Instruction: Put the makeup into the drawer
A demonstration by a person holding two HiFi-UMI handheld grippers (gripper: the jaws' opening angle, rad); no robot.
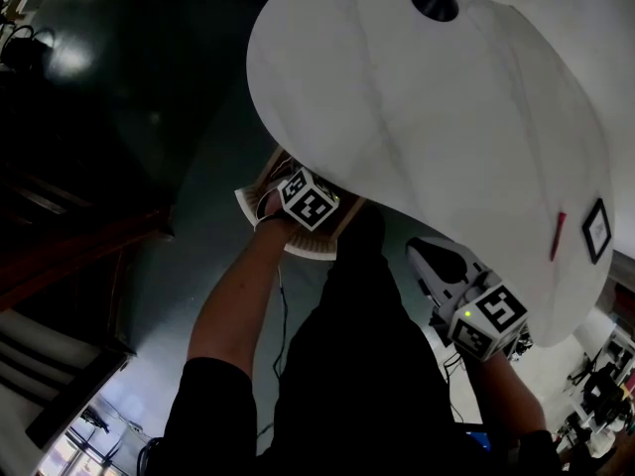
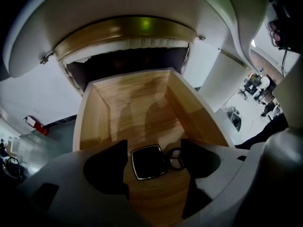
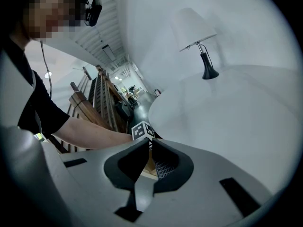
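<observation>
White curved tabletop (image 1: 417, 97) is filling most of the head view, with a lamp (image 3: 201, 46) standing on it far from the drawer (image 2: 94, 122). That wooden drawer is standing pulled out from under the tabletop. The left gripper (image 2: 154, 145) is hovering over the drawer's near end with its jaws apart, gripping nothing. A black square compact (image 2: 148, 161) is lying flat on the drawer floor between them, with a small dark ring-shaped item (image 2: 176, 158) just beside it. The right gripper (image 3: 149, 143) is sitting outside the drawer at the tabletop's edge, jaws pressed together and empty.

The task is judged partly done. A slim red item (image 1: 559, 234) and a black square piece (image 1: 596, 230) are lying on the tabletop, well apart from the drawer, and may be makeup awaiting transfer. Both are showing too small to identify, and the gripper body is cutting off the drawer's front.
</observation>
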